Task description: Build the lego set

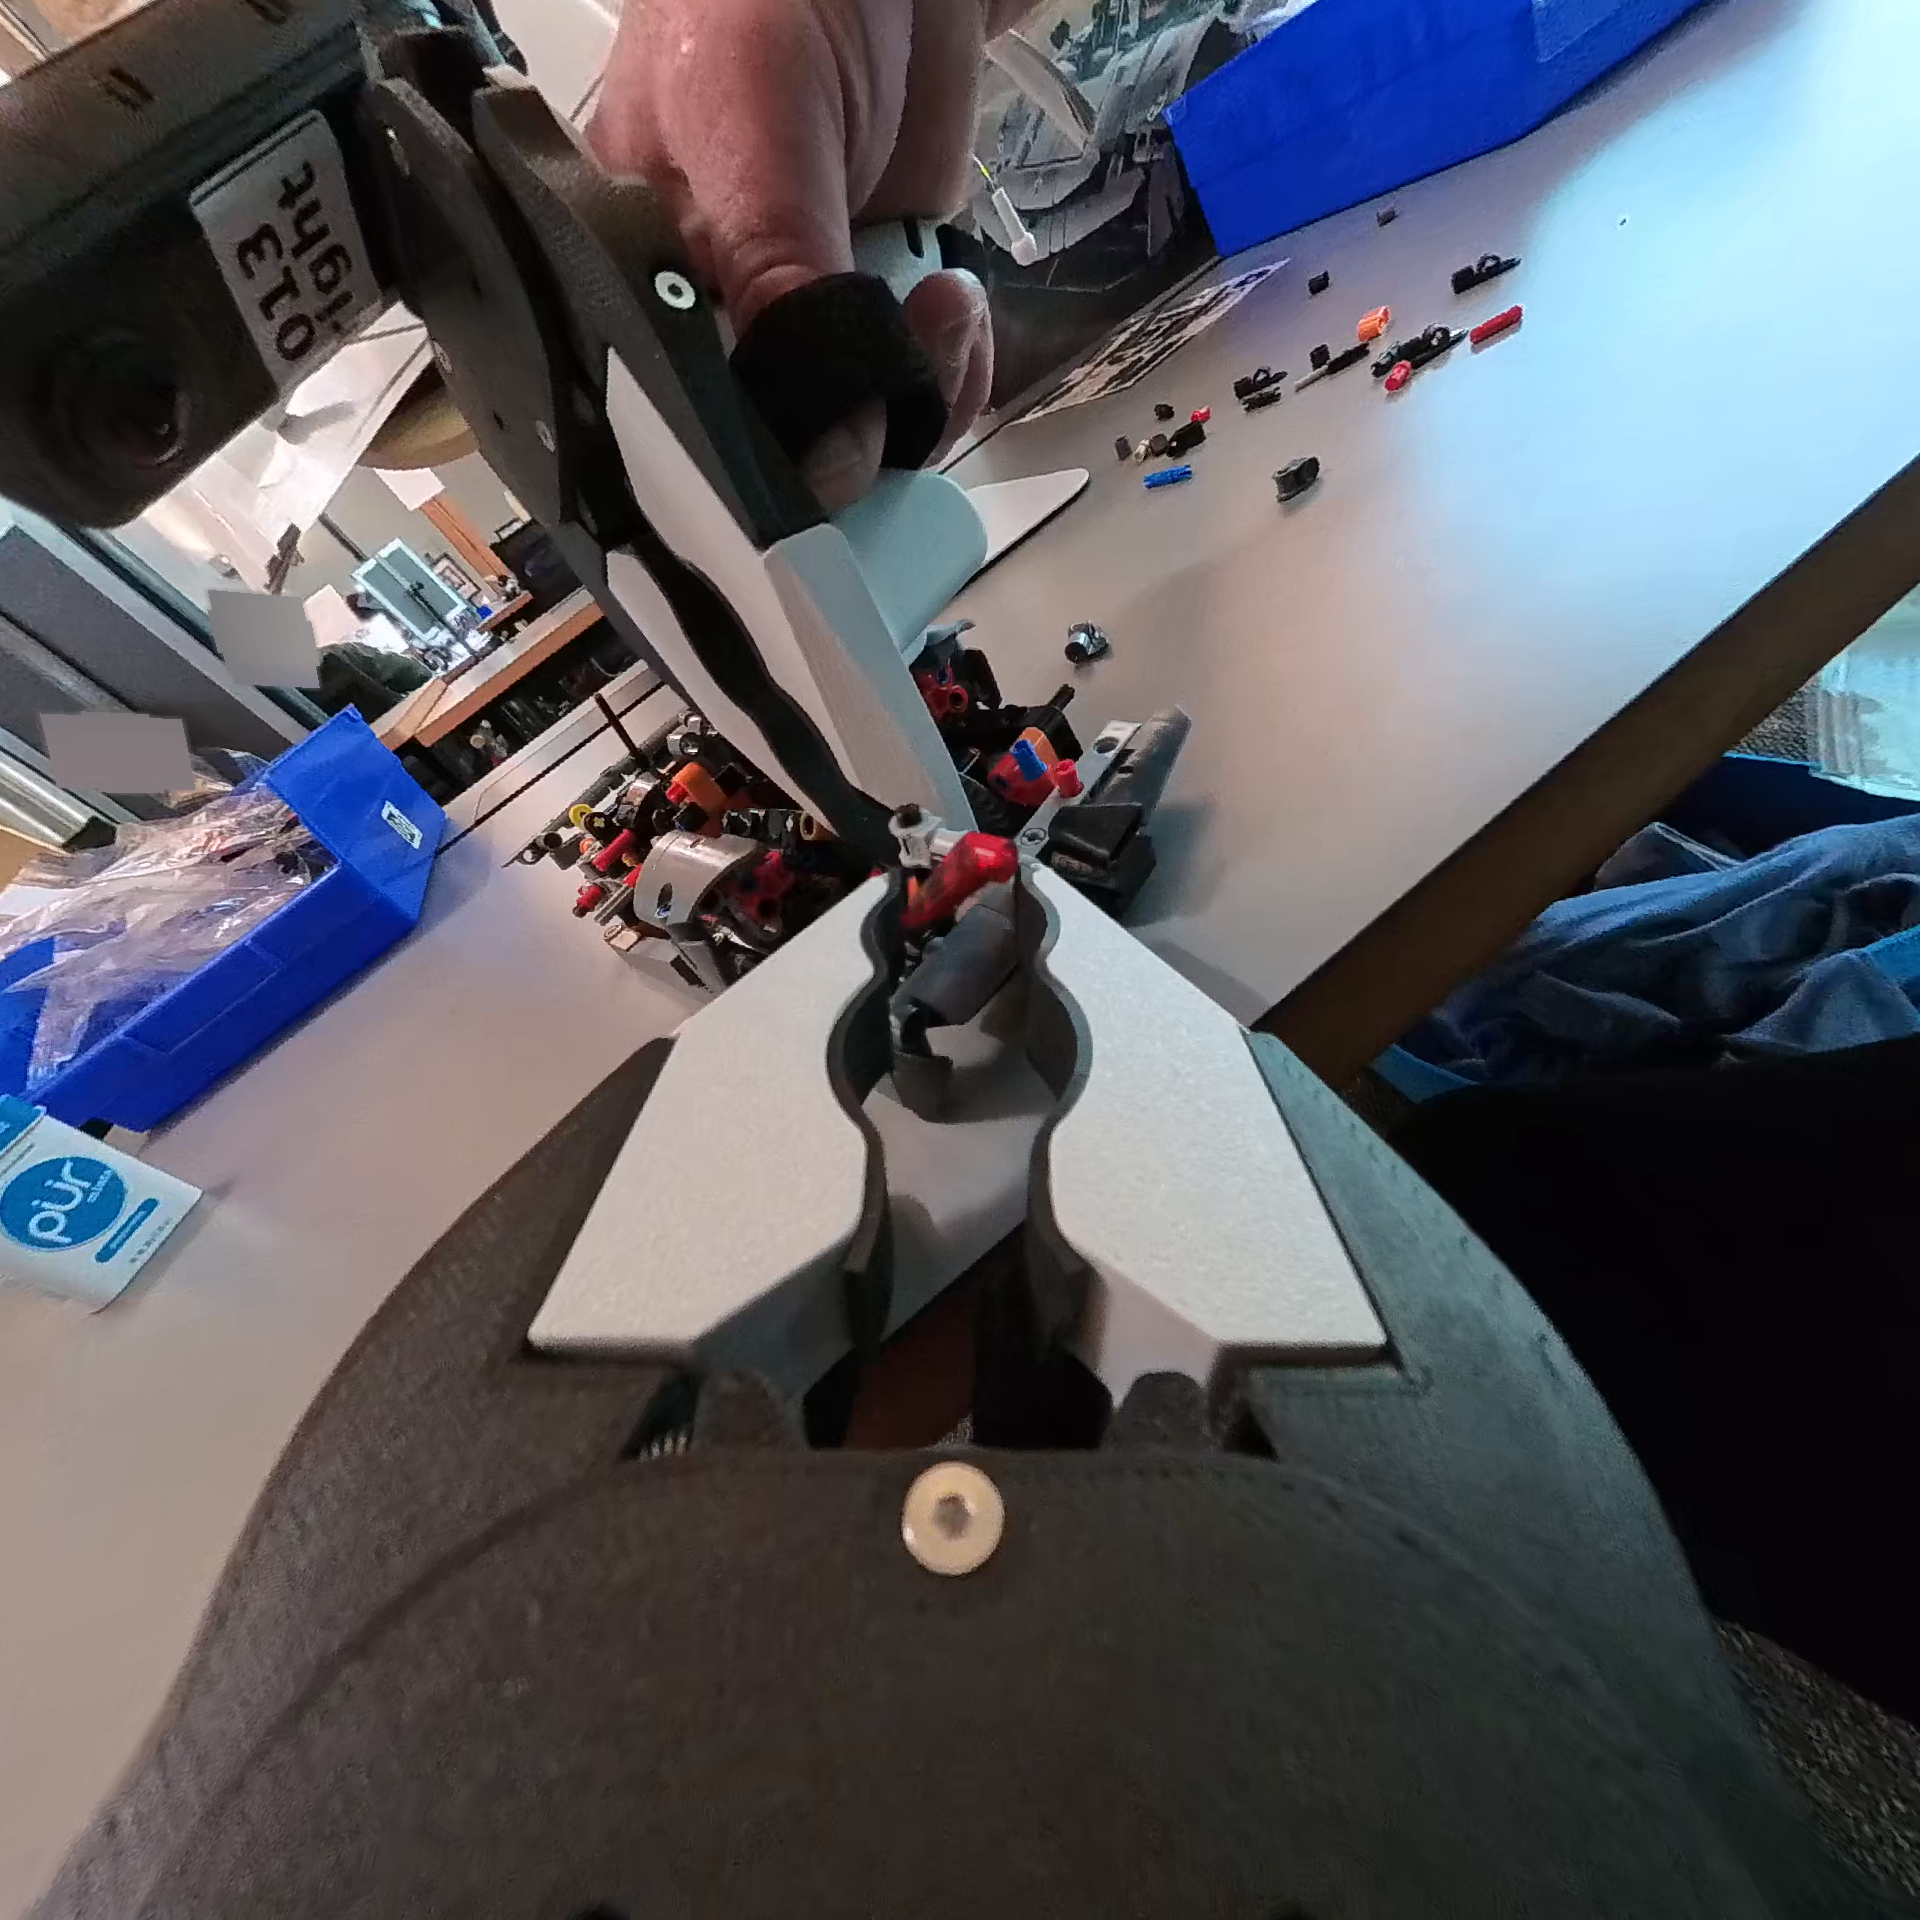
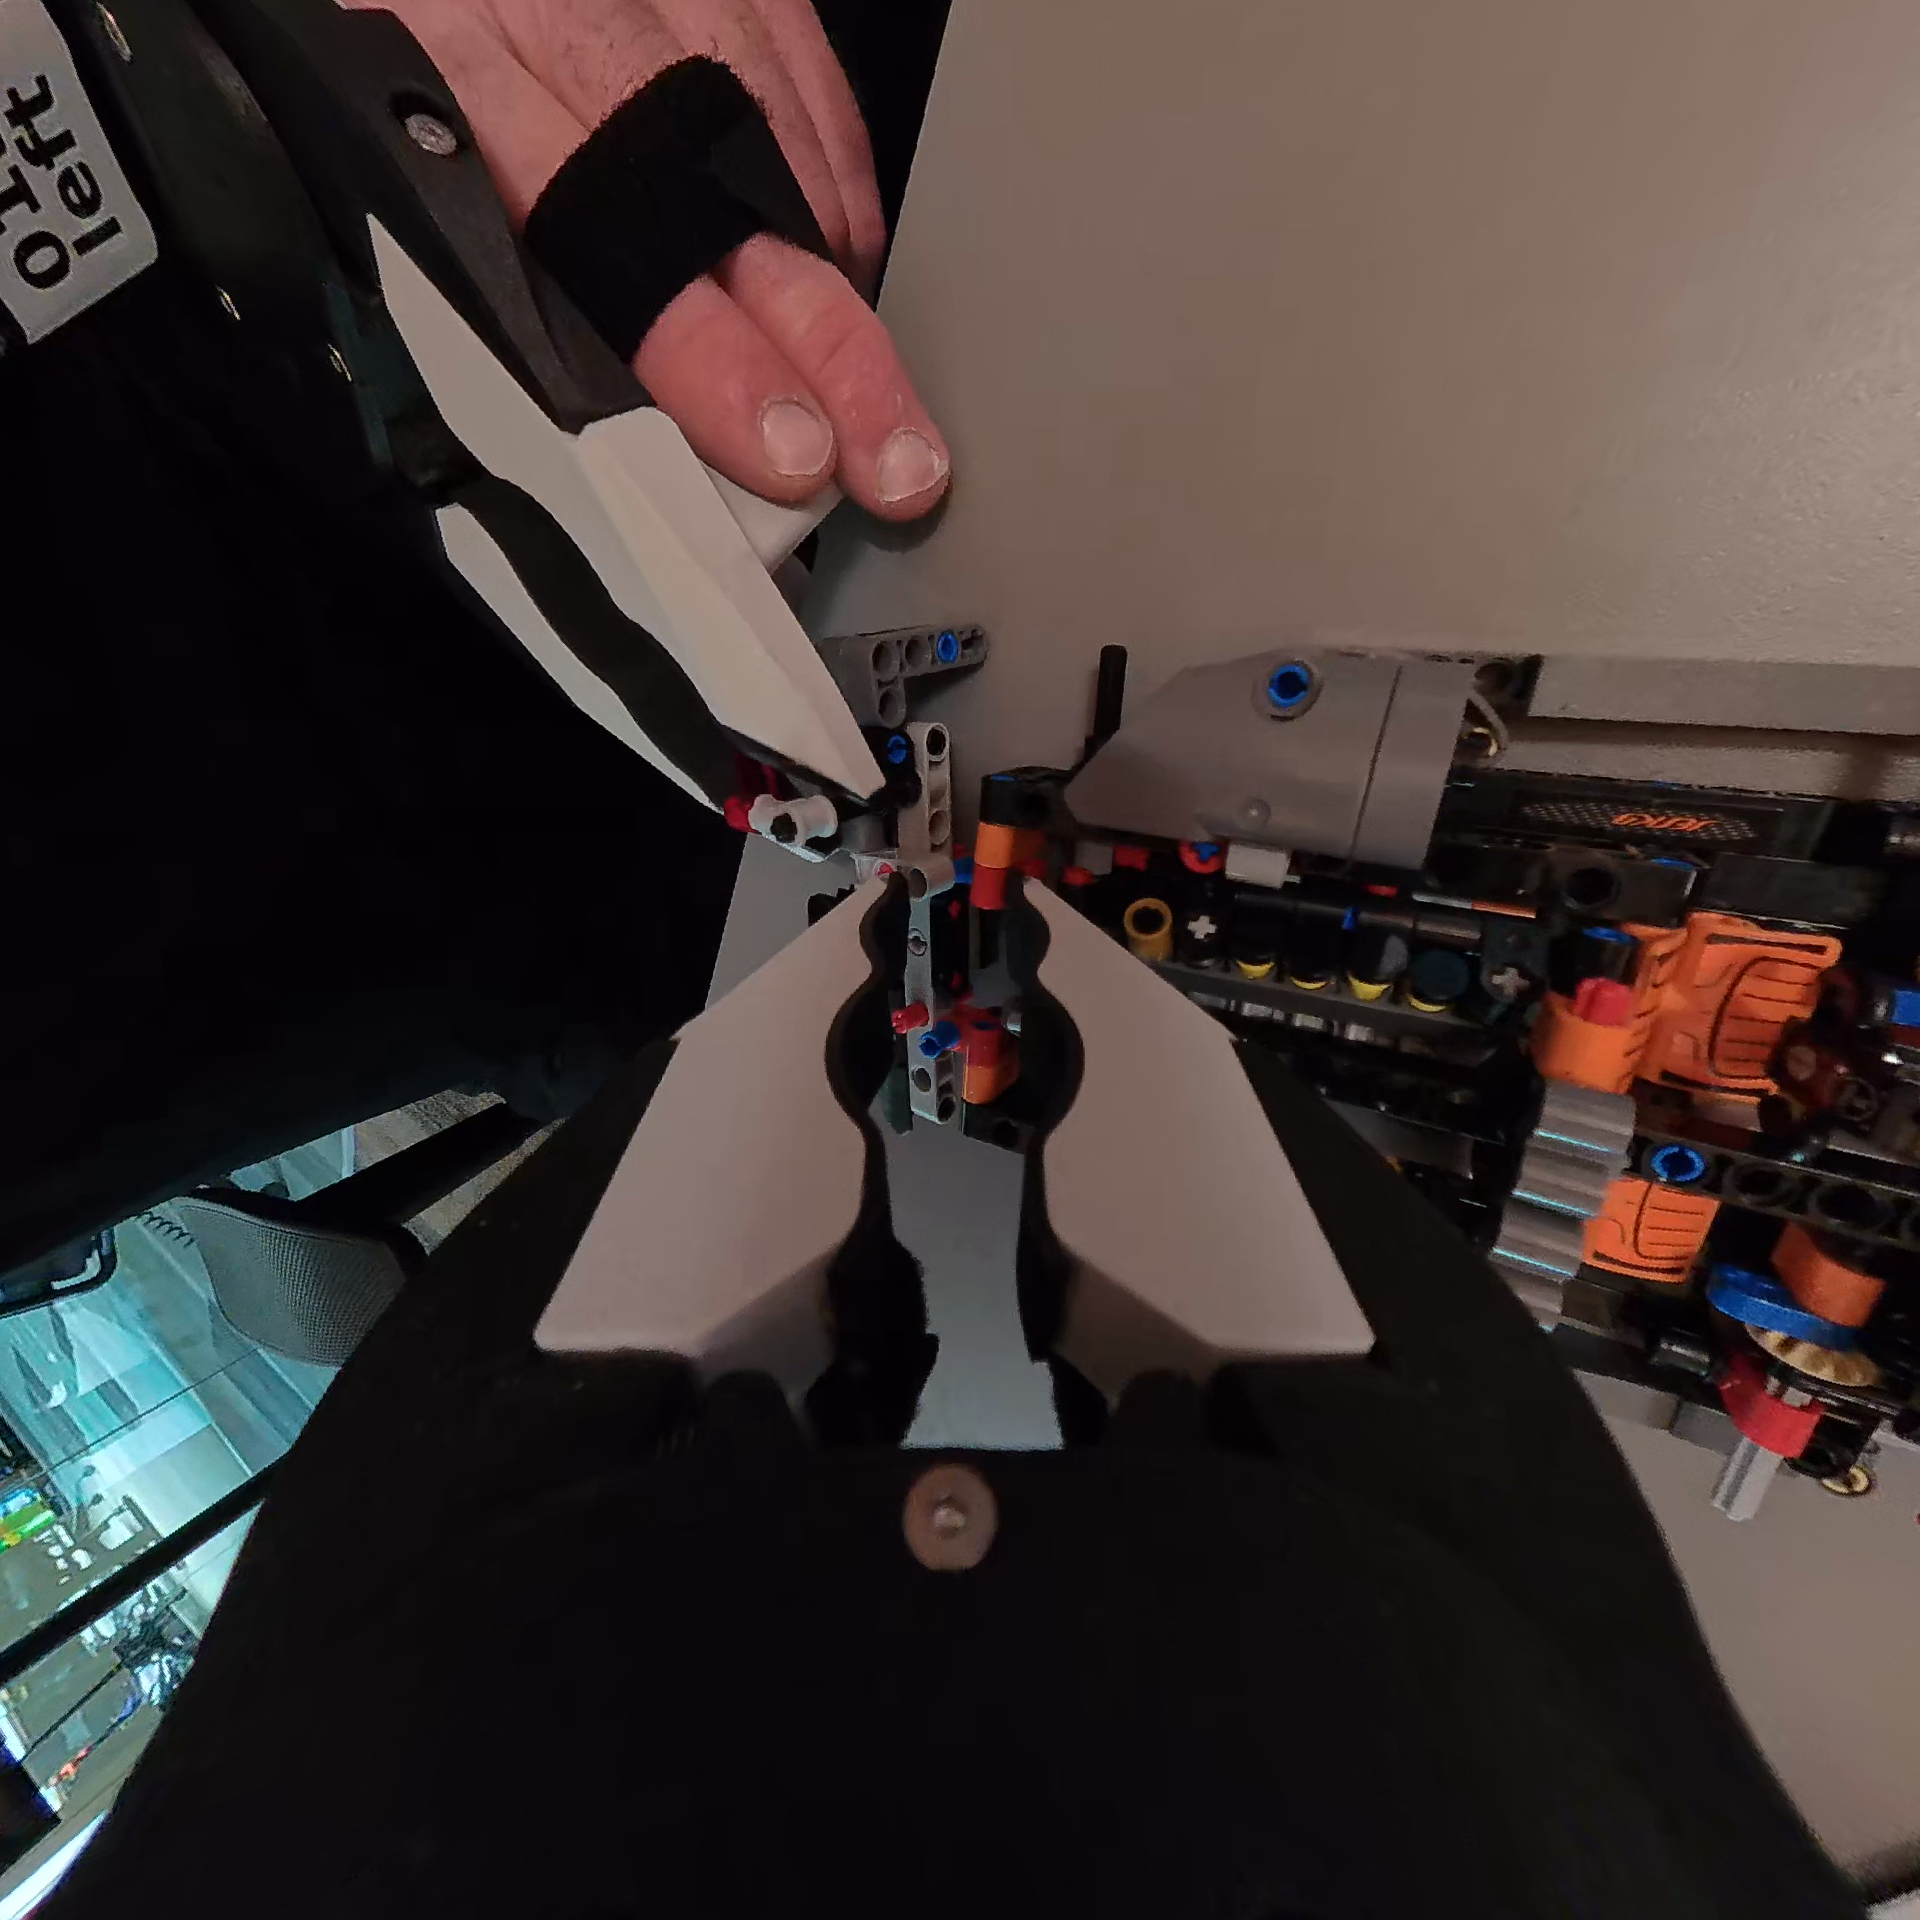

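My left gripper is shut on a small sub-assembly: a grey part with a clear red piece and a small white connector. It holds it above the table's near edge. In the right wrist view the left gripper comes in from the upper left with the same sub-assembly. My right gripper is closed. Its tips meet the sub-assembly from above, as the left wrist view shows. What sits between its tips is hidden. The large black, grey and orange model lies on the table just beyond.
Loose small pieces are scattered on the far table beside a printed booklet and a blue bag. A blue bin of plastic bags stands at the left. A white packet lies near it. The table edge runs along the right. Less than 4 cm separates the two grippers' tips.
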`<state>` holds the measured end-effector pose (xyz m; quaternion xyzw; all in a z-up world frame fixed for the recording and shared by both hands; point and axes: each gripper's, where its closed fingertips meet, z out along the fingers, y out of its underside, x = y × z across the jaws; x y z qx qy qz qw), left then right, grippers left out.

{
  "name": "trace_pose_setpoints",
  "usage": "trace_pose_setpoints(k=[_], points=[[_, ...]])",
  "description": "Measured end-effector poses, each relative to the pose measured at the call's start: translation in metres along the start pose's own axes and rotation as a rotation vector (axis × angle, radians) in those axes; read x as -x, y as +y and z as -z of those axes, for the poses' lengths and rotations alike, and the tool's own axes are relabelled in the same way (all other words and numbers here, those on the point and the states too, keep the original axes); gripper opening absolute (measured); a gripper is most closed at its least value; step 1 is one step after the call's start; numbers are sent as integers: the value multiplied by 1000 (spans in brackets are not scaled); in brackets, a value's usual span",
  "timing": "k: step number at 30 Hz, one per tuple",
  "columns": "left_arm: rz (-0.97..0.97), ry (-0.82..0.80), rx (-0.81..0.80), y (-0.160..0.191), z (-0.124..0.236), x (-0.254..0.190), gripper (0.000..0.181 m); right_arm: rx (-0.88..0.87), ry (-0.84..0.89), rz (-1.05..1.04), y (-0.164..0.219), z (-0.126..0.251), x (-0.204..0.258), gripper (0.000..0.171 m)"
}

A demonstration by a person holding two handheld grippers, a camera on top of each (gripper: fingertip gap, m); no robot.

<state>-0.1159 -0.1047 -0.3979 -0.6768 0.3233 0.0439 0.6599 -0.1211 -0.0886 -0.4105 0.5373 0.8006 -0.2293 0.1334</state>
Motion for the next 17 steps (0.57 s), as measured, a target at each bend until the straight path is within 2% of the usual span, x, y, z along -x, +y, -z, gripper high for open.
trace_pose_setpoints(k=[17], points=[[-40,28,-29,3,3,-1,14,8,36,-6,-1,0,1,18]])
